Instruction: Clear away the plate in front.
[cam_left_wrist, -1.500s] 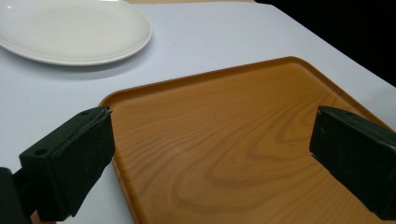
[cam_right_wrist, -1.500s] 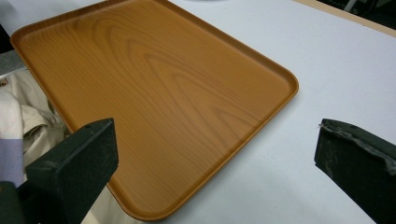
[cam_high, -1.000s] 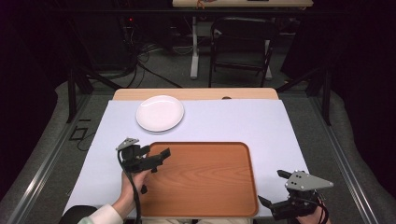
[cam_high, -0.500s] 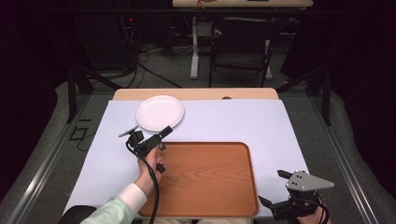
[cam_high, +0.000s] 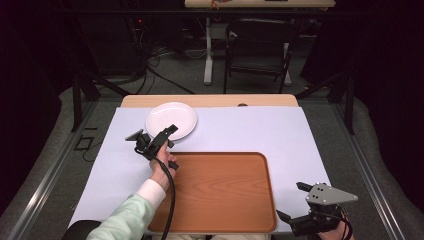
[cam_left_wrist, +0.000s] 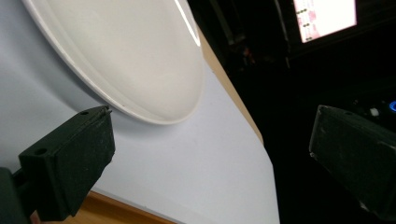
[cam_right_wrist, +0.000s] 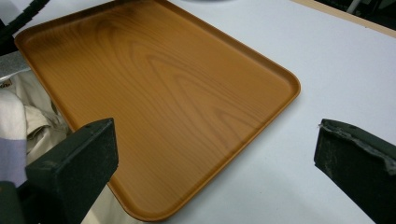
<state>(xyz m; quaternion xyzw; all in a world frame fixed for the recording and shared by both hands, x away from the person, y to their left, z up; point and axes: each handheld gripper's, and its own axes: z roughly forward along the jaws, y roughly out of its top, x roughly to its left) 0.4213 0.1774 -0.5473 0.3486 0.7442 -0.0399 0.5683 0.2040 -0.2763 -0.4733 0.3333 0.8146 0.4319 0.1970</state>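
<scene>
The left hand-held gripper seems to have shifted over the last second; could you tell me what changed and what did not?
The left hand-held gripper moved from above the tray's near-left part forward across the table to the near edge of the white plate, jaws open; it has not taken hold of anything. The right hand-held gripper, the wooden tray and the plate stayed where they were.

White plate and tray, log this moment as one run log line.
left gripper: open, at white plate rim | right gripper: open, idle by wooden tray | tray: bare
</scene>
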